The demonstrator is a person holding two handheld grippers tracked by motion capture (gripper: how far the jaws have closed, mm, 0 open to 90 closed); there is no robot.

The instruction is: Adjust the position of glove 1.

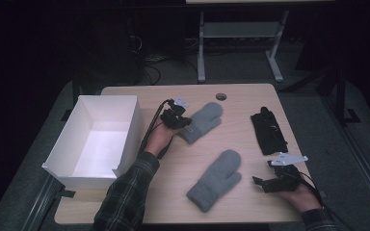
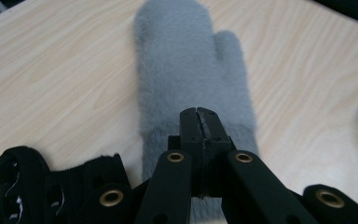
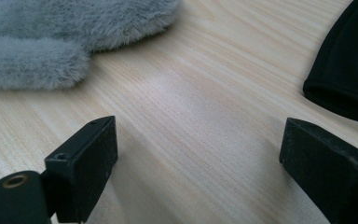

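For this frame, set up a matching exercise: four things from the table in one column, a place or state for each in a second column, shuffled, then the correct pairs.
Column one:
1. white box
2. far grey mitten
3. near grey mitten
4. black glove

Column two:
A. lies between the two hands, untouched
B. cuff pinched in the left claw
C. stands open at the table's left edge
D. lies beyond the open right claw, near the table's right edge

Pairs: 1-C, 2-B, 3-A, 4-D
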